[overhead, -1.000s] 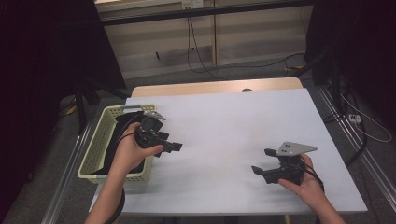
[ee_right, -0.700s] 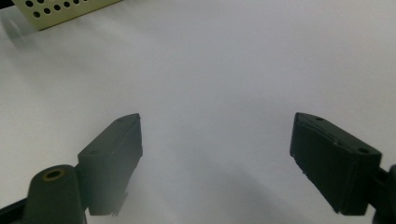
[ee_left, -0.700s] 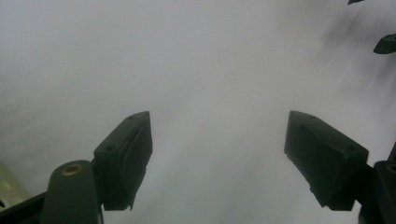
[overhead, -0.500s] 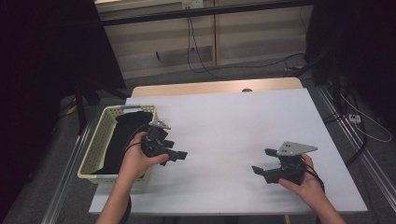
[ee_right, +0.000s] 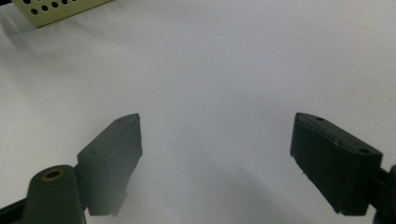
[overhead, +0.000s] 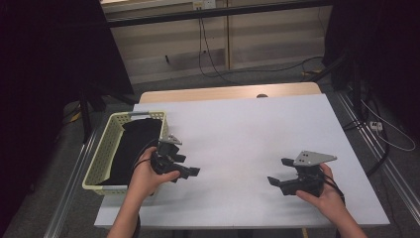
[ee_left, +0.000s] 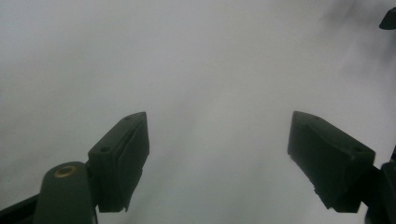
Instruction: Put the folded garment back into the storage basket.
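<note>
The black cloth [overhead: 130, 148] lay inside the pale yellow perforated basket [overhead: 106, 144] at the left edge of the white tabletop [overhead: 237, 134], filling most of its floor. The left gripper [overhead: 185, 166] hung just right of the basket's near corner, low over the bare tabletop; its fingers [ee_left: 123, 158] had just been opening and stood wide with nothing between them. The right gripper [overhead: 280, 173] rested at the near right, well apart from the basket, its fingers [ee_right: 112, 154] also spread wide and empty. Judging by this, the cloth looked already stowed or not yet taken out; no cloth lay on the tabletop, so any spreading or folding was left to do.
</note>
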Available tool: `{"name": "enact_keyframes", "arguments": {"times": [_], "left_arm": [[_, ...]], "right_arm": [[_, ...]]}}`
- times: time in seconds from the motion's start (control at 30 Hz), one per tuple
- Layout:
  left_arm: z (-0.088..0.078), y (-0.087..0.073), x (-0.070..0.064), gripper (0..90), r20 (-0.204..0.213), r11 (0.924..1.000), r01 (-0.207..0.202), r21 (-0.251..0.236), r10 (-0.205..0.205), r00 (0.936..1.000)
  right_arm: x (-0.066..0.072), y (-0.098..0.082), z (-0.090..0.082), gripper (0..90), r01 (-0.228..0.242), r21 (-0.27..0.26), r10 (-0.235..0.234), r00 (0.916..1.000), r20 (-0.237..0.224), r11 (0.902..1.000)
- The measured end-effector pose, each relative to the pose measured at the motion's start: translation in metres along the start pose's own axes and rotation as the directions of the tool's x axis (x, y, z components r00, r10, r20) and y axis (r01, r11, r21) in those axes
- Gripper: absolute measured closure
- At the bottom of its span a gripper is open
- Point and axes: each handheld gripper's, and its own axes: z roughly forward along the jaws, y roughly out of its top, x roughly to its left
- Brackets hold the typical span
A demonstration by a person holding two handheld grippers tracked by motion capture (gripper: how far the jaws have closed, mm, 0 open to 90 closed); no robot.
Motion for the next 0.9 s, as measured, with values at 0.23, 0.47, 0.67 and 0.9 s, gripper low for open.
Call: {"name": "enact_keyframes", "arguments": {"times": [0.23,0.47,0.67,0.9], "left_arm": [[0.003,-0.005,-0.001,20.3,0.011,1.0,-0.001,0.0,0.001,0.9999],[0.002,-0.011,-0.002,19.6,0.015,0.9998,0.002,-0.017,-0.002,0.9999],[0.005,-0.017,-0.002,19.1,0.015,0.9998,-0.01,-0.018,0.01,0.9998],[0.006,-0.024,-0.001,17.2,0.017,0.9995,-0.024,-0.021,0.024,0.9996]], "right_arm": [[-0.001,-0.001,-0.001,16.0,-0.002,0.006,0.002,1.0,0.004,1.0],[-0.001,-0.001,-0.002,15.8,0.0,0.01,0.0,1.0,0.001,0.9999],[-0.003,-0.004,-0.006,15.5,0.0,0.017,0.0,1.0,0.008,0.9999],[-0.004,-0.007,-0.009,14.7,0.001,0.024,-0.001,1.0,0.006,0.9997]]}}
